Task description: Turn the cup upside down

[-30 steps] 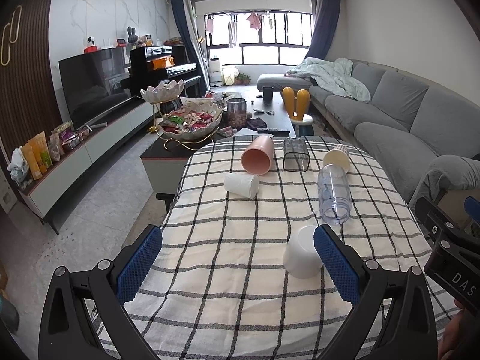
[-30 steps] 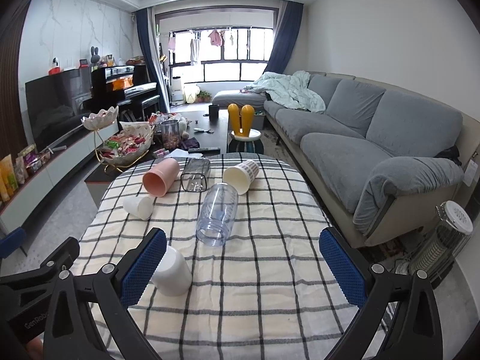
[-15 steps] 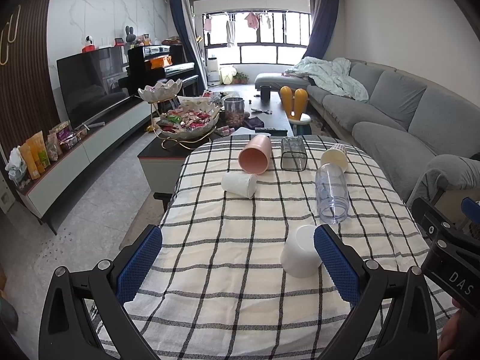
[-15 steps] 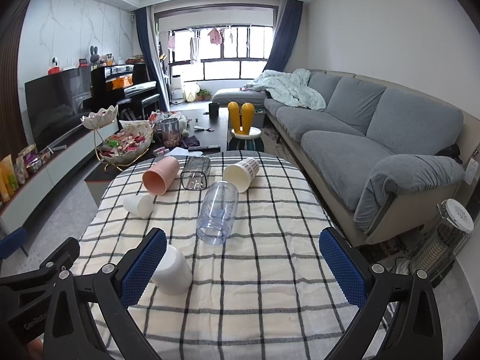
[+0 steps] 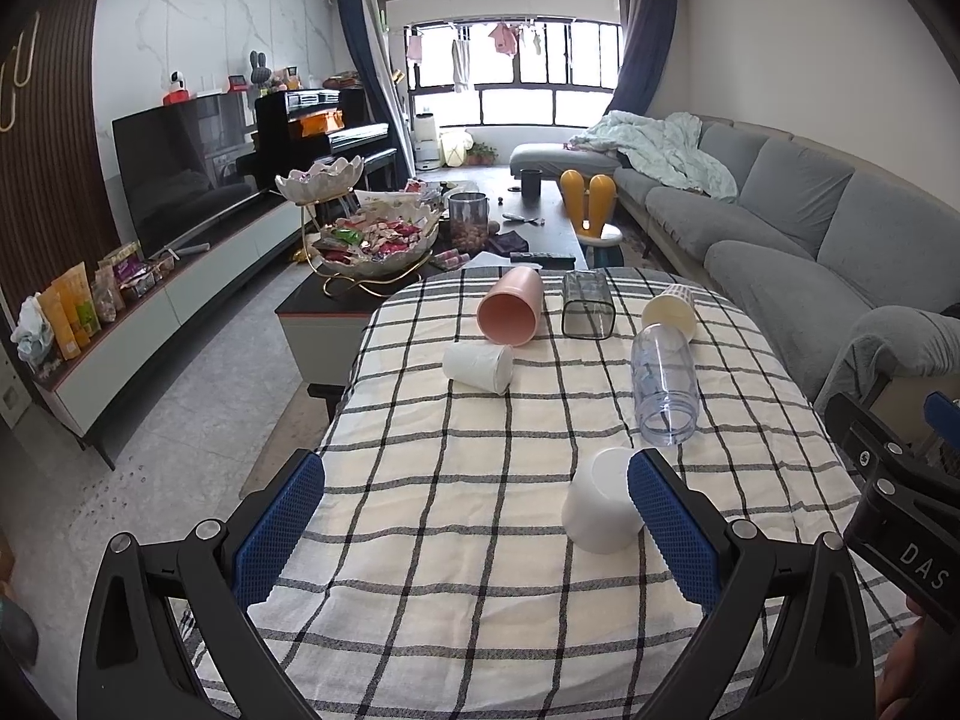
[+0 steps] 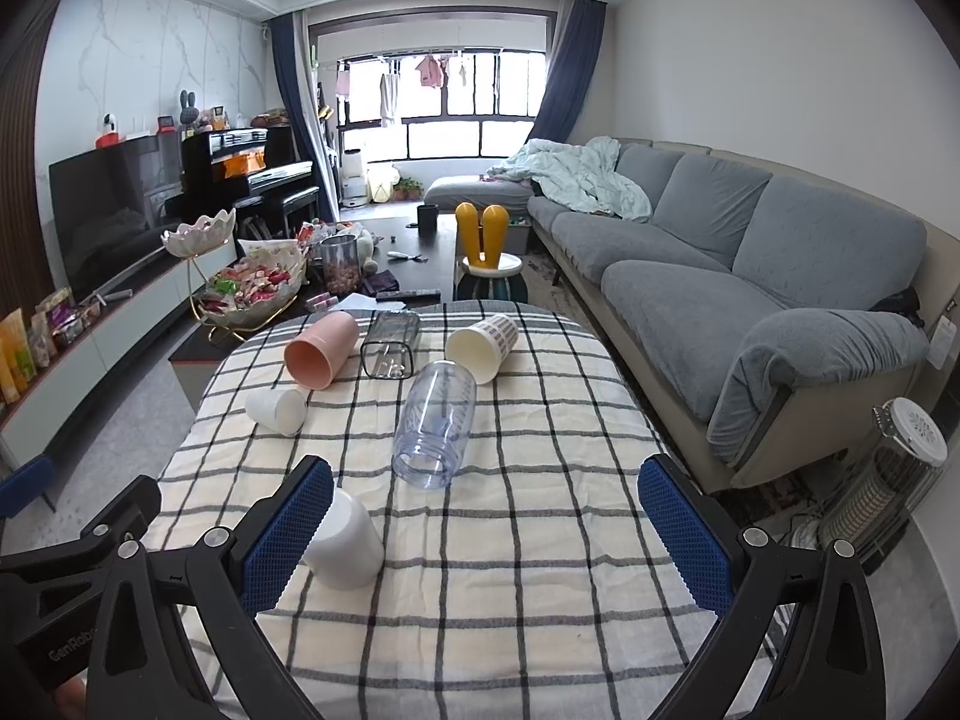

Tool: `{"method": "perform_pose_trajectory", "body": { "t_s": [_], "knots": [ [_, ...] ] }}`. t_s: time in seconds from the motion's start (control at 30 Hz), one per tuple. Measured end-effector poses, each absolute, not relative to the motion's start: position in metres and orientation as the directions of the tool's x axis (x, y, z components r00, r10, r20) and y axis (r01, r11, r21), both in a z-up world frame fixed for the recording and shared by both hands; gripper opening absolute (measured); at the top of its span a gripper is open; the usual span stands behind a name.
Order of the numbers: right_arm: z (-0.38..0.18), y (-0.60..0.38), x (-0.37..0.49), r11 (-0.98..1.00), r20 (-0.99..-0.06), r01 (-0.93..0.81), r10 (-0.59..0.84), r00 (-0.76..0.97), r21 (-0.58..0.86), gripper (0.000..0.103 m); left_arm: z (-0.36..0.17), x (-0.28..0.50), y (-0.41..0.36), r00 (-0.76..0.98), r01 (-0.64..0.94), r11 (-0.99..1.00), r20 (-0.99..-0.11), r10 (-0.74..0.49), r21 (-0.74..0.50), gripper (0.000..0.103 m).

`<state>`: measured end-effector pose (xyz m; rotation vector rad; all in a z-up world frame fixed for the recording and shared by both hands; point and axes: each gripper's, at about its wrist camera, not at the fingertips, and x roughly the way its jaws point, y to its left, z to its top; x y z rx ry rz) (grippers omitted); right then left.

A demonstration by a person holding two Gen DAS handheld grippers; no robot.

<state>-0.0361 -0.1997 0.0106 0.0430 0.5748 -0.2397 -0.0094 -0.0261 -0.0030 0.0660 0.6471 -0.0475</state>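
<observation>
Several cups lie on their sides on a checked tablecloth (image 5: 480, 540). A white cup (image 5: 600, 504) (image 6: 345, 540) lies nearest. A clear plastic tumbler (image 5: 663, 384) (image 6: 435, 423) lies behind it. Farther back are a small white cup (image 5: 479, 365) (image 6: 277, 410), a pink cup (image 5: 510, 312) (image 6: 321, 348), a dark clear square cup (image 5: 587, 306) (image 6: 391, 343) and a cream striped cup (image 5: 671, 312) (image 6: 482, 345). My left gripper (image 5: 477, 540) is open and empty above the near table edge. My right gripper (image 6: 486, 534) is open and empty, to its right.
A coffee table (image 5: 360, 300) with a snack bowl stand (image 5: 372, 240) stands beyond the table. A grey sofa (image 6: 750, 276) runs along the right. A TV unit (image 5: 150, 300) is on the left. A heater (image 6: 894, 480) stands on the floor at right.
Both grippers have moved slightly; the view shifts a little, with the table scene drifting a bit. The cups have not moved. Both grippers stay open.
</observation>
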Motion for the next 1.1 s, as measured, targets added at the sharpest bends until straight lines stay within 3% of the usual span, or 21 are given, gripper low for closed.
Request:
{"method": "perform_pose_trajectory", "body": {
  "t_s": [1.1],
  "knots": [
    [0.0082,-0.2000,-0.0369,0.971,-0.545,0.238,-0.214,0.811,-0.027,0.102,-0.0037,-0.0068,-0.0244,0.790,0.077,0.996,-0.612,-0.033,0.045,0.103]
  ]
}}
